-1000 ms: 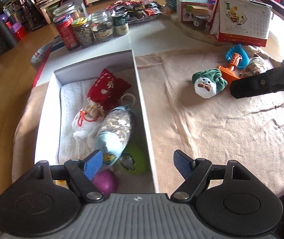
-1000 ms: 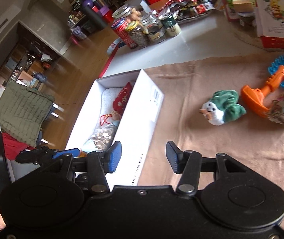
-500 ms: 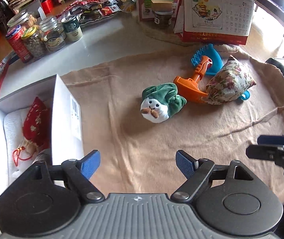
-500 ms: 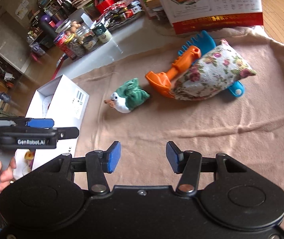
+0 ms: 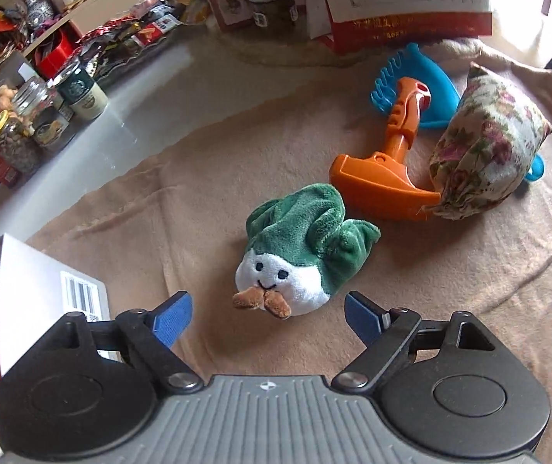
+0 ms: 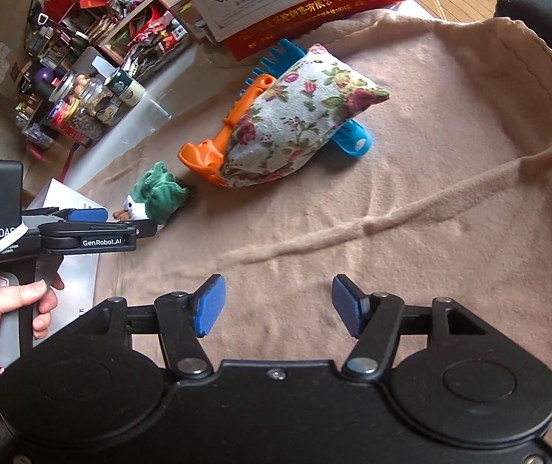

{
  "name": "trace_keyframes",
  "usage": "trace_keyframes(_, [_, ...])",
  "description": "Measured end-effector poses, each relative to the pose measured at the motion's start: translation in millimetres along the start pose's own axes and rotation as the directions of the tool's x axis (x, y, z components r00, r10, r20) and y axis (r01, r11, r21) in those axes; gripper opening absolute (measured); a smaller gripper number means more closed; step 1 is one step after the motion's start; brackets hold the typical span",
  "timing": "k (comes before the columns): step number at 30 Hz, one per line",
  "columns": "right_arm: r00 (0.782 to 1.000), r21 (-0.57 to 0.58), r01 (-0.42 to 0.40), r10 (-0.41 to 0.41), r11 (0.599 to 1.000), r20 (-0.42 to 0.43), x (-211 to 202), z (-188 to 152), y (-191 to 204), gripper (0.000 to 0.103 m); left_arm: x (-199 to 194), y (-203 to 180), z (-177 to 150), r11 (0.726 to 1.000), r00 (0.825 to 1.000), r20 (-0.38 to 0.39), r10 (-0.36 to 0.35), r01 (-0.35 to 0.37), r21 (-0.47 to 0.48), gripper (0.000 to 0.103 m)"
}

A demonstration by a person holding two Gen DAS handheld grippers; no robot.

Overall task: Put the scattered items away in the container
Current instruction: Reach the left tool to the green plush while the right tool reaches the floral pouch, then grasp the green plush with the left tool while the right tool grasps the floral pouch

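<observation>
While just widened, both grippers' fingers are spread and empty: left gripper (image 5: 264,315) near the green plush (image 5: 299,259), right gripper (image 6: 276,305) over blanket (image 6: 411,178).

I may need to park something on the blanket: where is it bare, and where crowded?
Bare: the blanket between the floral pouch and the right gripper, out to its hem. Crowded: pouch, orange rake and blue rake overlap by the calendar; the green plush sits before the left gripper.
</observation>
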State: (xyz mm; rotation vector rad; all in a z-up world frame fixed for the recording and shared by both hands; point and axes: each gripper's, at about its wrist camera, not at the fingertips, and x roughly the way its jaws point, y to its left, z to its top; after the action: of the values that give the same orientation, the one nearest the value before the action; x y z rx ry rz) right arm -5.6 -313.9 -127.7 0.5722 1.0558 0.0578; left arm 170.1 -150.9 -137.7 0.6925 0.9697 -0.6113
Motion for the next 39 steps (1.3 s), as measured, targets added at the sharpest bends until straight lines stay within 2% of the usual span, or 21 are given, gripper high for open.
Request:
trace_keyframes(3, [1.000, 0.012, 0.001, -0.001, 1.000, 0.005, 1, 1, -7, 0.060, 14, -2, 4, 1.000, 1.000, -0.005, -0.002, 0.002, 0.022, 0.087])
trace_keyframes(10, [1.000, 0.008, 0.000, 0.000, 1.000, 0.031, 1, 6, -9, 0.060, 35, -3, 13, 0.999, 0.999, -0.021, -0.050, 0.050, -0.003, 0.085])
trace_keyframes(11, [0.999, 0.007, 0.001, -0.002, 1.000, 0.033, 1, 8, -8, 0.060, 36, -2, 14, 0.998, 0.998, -0.019, -0.067, 0.066, -0.022, 0.081])
trace_keyframes(12, [0.999, 0.005, 0.005, -0.005, 1.000, 0.036, 2, 11, -8, 0.060, 37, 1, 15, 0.995, 0.996, -0.023, -0.091, 0.089, -0.051, 0.073])
trace_keyframes(14, [0.999, -0.001, 0.015, -0.015, 1.000, 0.047, 3, 18, -6, 0.060, 39, 5, 18, 0.988, 0.992, -0.046, -0.114, 0.108, -0.112, 0.070])
trace_keyframes(17, [0.997, -0.011, 0.032, -0.031, 0.999, 0.075, 3, 34, -1, 0.060, 38, 3, 17, 0.990, 0.993, -0.034, -0.111, 0.107, -0.092, 0.069])
trace_keyframes(20, [0.991, -0.036, 0.064, -0.059, 0.997, 0.116, 3, 55, 7, 0.060, 39, 5, 16, 0.988, 0.993, -0.035, -0.112, 0.108, -0.112, 0.068])
trace_keyframes(24, [0.978, -0.034, 0.117, -0.109, 0.993, 0.177, 7, 88, 12, 0.060, 38, 5, 16, 0.988, 0.993, -0.034, -0.110, 0.105, -0.110, 0.068])
trace_keyframes(27, [0.971, -0.034, 0.159, -0.150, 0.987, 0.188, 17, 118, 13, 0.060, 38, 4, 15, 0.988, 0.993, -0.037, -0.110, 0.105, -0.111, 0.068])
trace_keyframes(32, [0.954, -0.090, 0.262, -0.243, 0.961, 0.176, 44, 154, 20, 0.060, 37, 6, 16, 0.986, 0.992, -0.042, -0.117, 0.111, -0.122, 0.068])
trace_keyframes(37, [0.962, -0.079, 0.265, -0.259, 0.961, 0.085, 75, 163, 11, 0.060, 37, 7, 15, 0.984, 0.991, -0.047, -0.127, 0.120, -0.130, 0.068])
trace_keyframes(39, [0.971, -0.086, 0.236, -0.233, 0.968, 0.042, 81, 157, 8, 0.059, 37, 8, 14, 0.983, 0.990, -0.049, -0.133, 0.126, -0.131, 0.068])
